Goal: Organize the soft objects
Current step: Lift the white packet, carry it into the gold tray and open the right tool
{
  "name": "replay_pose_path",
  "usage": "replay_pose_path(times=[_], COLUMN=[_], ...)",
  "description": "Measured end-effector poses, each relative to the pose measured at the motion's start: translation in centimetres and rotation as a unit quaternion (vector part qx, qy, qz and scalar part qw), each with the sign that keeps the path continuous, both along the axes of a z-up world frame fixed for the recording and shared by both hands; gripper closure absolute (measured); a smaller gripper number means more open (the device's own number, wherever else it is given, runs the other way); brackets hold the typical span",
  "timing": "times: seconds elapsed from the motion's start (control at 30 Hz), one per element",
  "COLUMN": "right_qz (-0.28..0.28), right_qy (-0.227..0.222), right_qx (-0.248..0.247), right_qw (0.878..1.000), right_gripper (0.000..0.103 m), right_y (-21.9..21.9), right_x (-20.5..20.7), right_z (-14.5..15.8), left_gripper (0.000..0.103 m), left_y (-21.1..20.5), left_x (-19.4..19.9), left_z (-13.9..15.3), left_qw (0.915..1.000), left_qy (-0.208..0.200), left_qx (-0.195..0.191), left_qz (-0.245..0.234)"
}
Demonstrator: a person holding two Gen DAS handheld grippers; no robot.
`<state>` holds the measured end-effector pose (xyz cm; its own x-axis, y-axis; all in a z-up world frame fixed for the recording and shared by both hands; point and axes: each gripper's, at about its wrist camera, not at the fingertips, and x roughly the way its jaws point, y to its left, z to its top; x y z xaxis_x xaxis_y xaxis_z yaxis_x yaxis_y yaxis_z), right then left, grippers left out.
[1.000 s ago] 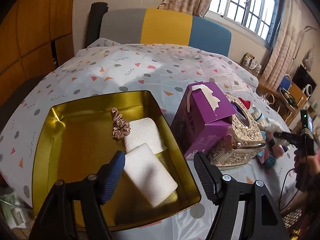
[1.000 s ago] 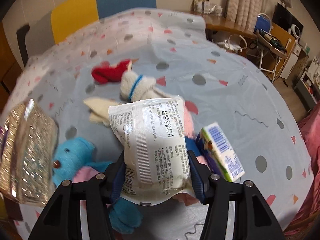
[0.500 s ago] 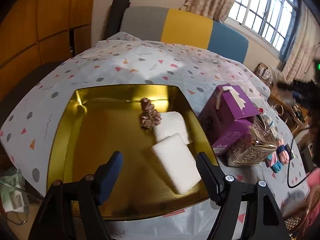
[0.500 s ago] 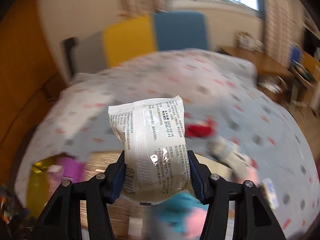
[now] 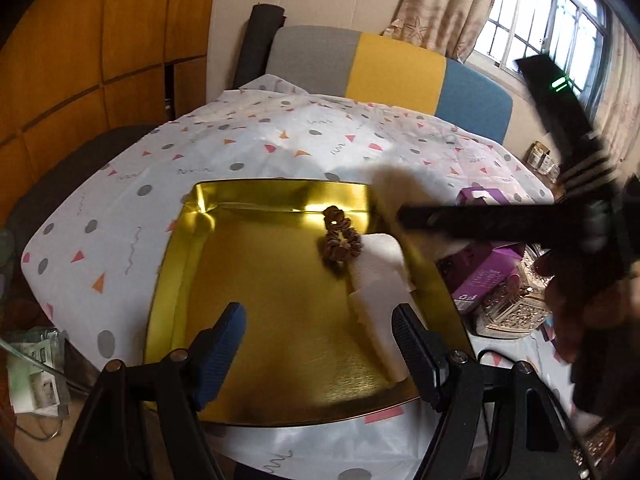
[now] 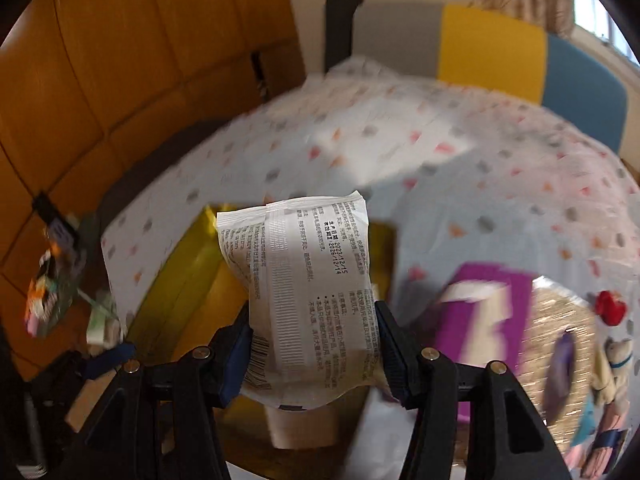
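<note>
A gold tray (image 5: pixel 180 264) was seen on the patterned desk (image 5: pixel 120 216), with a brown scrunchie (image 5: pixel 340 236) and white folded cloths (image 5: pixel 380 280) inside. A purple tissue box (image 6: pixel 480 320) stood beside it. A white printed packet (image 6: pixel 308 300) was pinched upright, long axis vertical, by the right gripper (image 6: pixel 312 344) above the tray. The left gripper (image 5: pixel 320 340) was held with jaws spread, empty.

One gold tray (image 5: pixel 188 248) on the spotted cloth. Inside it: one brown scrunchie (image 5: pixel 340 236) and two white pads (image 5: pixel 380 280). One white printed packet (image 6: pixel 308 300). One purple tissue box (image 6: pixel 484 320), one ornate gold box (image 6: pixel 560 344), one red plush (image 6: pixel 610 307).
</note>
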<state>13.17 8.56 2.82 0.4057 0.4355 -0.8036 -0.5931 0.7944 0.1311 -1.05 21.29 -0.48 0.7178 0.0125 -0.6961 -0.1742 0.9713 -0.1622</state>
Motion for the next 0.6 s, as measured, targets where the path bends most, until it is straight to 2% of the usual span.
replay_pose_path(times=[0.2, 0.33, 0.5, 0.6], right_qz=[0.011, 0.013, 0.006, 0.003], right_qy=[0.051, 0.077, 0.077, 0.050], right_qx=[-0.032, -0.027, -0.020, -0.015], right_qw=[0.998, 0.997, 0.997, 0.999], right_gripper=[0.045, 0.044, 0.044, 0.044], right_y=[3.2, 4.2, 4.2, 3.7], right_x=[0.5, 0.8, -0.2, -0.6], right_z=[-4.0, -5.7, -5.2, -3.6], left_gripper=[0.027, 0.027, 0.027, 0.027], left_y=[1.1, 1.5, 1.7, 1.6], left_x=[-0.3, -0.5, -0.6, -0.6], left_z=[-0.4, -0.6, -0.8, -0.8], left_qw=[0.9998, 0.9997, 0.9997, 0.9997], left_qy=[0.005, 0.007, 0.008, 0.009], left_qx=[-0.008, -0.008, -0.009, -0.010], left_qz=[0.015, 0.020, 0.023, 0.022])
